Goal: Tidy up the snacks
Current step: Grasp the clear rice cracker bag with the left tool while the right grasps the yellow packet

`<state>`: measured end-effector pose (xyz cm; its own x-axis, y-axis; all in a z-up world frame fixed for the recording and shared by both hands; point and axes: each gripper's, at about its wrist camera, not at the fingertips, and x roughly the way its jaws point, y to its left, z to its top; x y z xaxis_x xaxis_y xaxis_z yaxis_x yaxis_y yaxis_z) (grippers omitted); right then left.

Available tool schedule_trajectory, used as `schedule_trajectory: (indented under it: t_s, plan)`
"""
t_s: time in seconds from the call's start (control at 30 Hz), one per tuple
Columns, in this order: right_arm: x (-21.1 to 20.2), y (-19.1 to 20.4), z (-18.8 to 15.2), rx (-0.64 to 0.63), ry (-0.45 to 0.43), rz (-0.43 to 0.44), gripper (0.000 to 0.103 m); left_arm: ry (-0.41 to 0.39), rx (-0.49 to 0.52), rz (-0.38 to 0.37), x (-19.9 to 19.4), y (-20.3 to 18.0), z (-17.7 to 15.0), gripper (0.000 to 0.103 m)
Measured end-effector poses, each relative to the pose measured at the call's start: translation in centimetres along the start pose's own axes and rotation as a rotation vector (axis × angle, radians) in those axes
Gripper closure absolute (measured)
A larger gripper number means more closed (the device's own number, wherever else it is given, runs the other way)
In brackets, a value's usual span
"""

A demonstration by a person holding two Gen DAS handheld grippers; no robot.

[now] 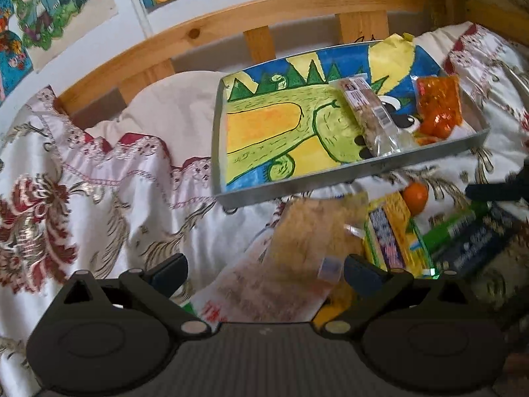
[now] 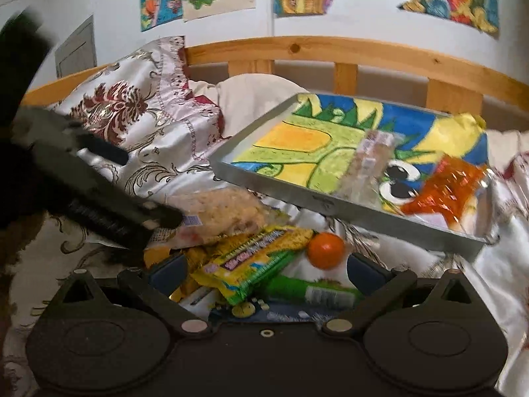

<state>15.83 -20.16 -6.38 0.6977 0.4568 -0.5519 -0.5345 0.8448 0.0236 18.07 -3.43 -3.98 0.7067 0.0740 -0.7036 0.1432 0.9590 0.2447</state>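
The left gripper (image 1: pixel 266 273) sits at the bottom centre of its view, fingers (image 1: pixel 168 271) spread wide with nothing clamped between them — a clear bag of pale snack (image 1: pixel 307 231) lies in the gap on the bed cover (image 1: pixel 109 172). In the upper right of that view a grey tray (image 1: pixel 363 168) lined with a bright dinosaur drawing rests on the bed, holding a clear wrapped bar (image 1: pixel 370 115) and an orange packet (image 1: pixel 438 106) at its right end.

The right gripper (image 2: pixel 266 273) is likewise wide open and empty, low in its view over the snack pile: a yellow-green pack (image 2: pixel 251 264), a green tube (image 2: pixel 310 289) and a small orange fruit (image 2: pixel 326 246) just below the tray's near wall. The wooden bed rail (image 2: pixel 330 49) runs across the top.
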Motion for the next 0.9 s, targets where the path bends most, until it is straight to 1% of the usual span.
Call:
schedule_trajectory:
  t_s: [0.13,0.23,0.37,0.43,0.6,0.77,0.83,0.9]
  plan:
    - [1.3,1.3,-0.1,-0.052,-0.006,0.018,0.001,0.017,-0.026,-0.022,1.8,-0.3,0.9,0.001]
    - [2.4,2.1,-0.3,-0.073,0.011,0.002,0.001,0.043,-0.034,-0.037,3.2,-0.3,1.3,0.001]
    - [3.7,2.4,-0.6,-0.083,0.037,-0.024,0.001,0.086,-0.043,-0.1,5.0,-0.3,1.9,0.001]
    - [4.0,2.3,-0.9,-0.086,0.043,-0.026,0.001,0.092,-0.038,-0.122,5.5,-0.5,2.1,0.001]
    - [3.7,1.5,-0.8,-0.054,0.043,-0.021,0.013,0.103,-0.019,-0.166,6.2,-0.5,2.2,0.001]
    - [3.2,1.3,-0.5,-0.062,0.077,-0.029,0.029,0.122,-0.026,-0.208,6.7,-0.3,2.2,0.001]
    - [2.5,1.4,-0.3,-0.081,0.09,-0.056,0.033,0.123,-0.038,-0.213,6.8,-0.1,2.2,0.001]
    - [1.8,1.2,-0.3,-0.092,0.097,-0.084,0.033,0.123,-0.045,-0.214,6.8,0.0,2.2,0.001]
